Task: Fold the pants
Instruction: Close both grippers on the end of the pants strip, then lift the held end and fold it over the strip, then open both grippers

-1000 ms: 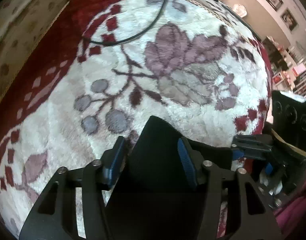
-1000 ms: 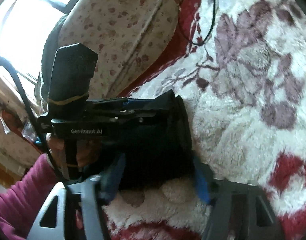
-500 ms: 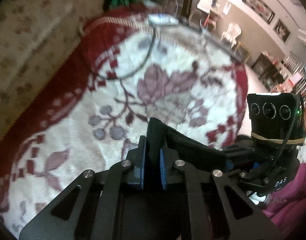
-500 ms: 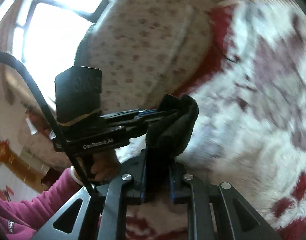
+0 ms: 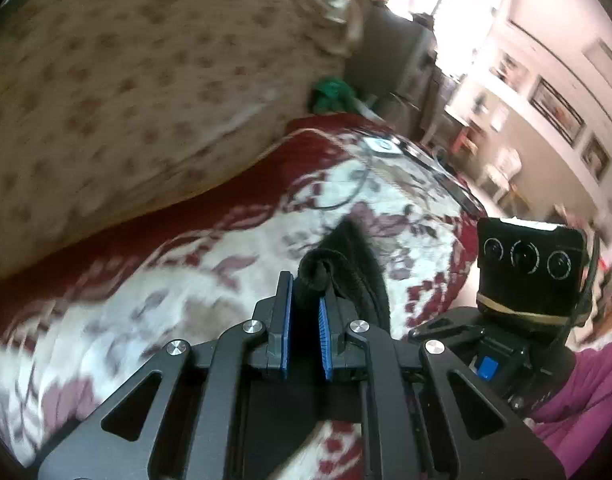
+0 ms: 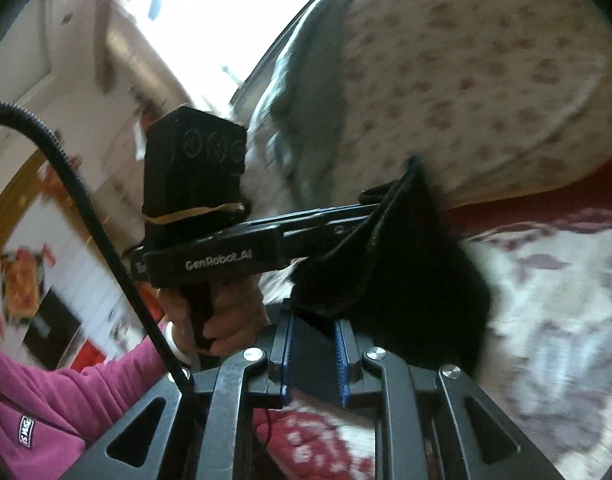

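The left gripper (image 5: 305, 318) at the bottom middle of its frame pinches a bunched edge of the black pants (image 5: 348, 264); the right gripper (image 6: 314, 354) pinches another edge, low in its frame; the pants hang above the red and white blanket (image 5: 186, 280); a spotted cushion (image 5: 126, 80) fills the upper left.

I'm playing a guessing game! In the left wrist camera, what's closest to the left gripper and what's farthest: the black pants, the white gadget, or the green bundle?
1. Black pants: clamped in the left gripper.
2. Small white gadget: on the rug's far edge.
3. Green bundle: beyond it, against the sofa.
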The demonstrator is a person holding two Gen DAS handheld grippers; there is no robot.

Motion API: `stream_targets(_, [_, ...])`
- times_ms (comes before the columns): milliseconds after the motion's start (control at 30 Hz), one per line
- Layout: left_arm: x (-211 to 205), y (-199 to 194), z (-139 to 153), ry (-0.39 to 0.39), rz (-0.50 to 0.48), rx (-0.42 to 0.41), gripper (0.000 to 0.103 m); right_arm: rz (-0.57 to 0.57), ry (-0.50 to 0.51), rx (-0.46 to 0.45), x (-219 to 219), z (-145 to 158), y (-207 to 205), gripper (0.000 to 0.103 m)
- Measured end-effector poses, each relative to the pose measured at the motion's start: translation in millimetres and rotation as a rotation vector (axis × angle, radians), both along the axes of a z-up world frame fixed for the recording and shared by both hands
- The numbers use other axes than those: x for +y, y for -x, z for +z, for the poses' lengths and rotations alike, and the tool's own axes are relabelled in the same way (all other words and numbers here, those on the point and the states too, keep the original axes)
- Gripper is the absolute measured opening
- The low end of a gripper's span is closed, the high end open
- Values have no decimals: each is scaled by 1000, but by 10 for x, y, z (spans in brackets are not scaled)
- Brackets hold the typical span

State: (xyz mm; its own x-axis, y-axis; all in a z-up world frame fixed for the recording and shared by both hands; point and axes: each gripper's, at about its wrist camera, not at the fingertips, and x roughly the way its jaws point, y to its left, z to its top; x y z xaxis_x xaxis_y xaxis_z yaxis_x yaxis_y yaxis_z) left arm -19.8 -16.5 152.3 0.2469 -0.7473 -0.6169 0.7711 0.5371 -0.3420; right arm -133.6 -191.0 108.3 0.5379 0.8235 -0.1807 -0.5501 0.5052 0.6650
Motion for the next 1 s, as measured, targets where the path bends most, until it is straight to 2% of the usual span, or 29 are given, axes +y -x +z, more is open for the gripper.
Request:
stream_targets(67, [280, 21, -112, 4, 56, 24, 11, 86, 22, -4, 334, -8, -101, 14])
stream_targets(200, [761, 27, -458, 18, 171, 103, 11, 179, 102, 18, 904, -152, -293, 14])
stream_targets(333, [1142, 5, -870, 24, 271, 201, 11, 223, 60, 60, 1067, -289, -373, 14])
stream_targets(433, [1273, 30, -1116, 10, 319, 247, 10, 174, 27, 87, 878, -344, -362, 18])
stream_targets(533, [1384, 83, -1213, 26, 354, 276, 13, 54, 7, 119, 482, -394, -317, 38])
stream_targets(567, [1416, 100, -1215, 31, 366, 275, 26, 2, 17, 124, 339, -415, -309, 43])
stream_targets(600, [1444, 124, -1207, 33, 385, 270, 34, -50, 35, 137, 217, -457, -344, 44])
stream_targets(633, [1471, 152, -1192, 37, 404, 269, 48, -85, 45, 156, 126, -485, -406, 44])
stream_targets(667, [1517, 166, -1185, 51, 413, 275, 56, -119, 41, 186, 11, -552, -458, 44])
stream_targets(767, [1547, 227, -1147, 73, 451, 291, 64, -166, 27, 232, -151, -684, -554, 44])
stream_targets(933, [1417, 267, -1144, 35, 458, 284, 64, -204, 54, 298, -224, -865, -642, 47])
stream_targets(1000, [1426, 288, -1141, 56, 452, 306, 64, -207, 54, 312, -239, -902, -640, 47])
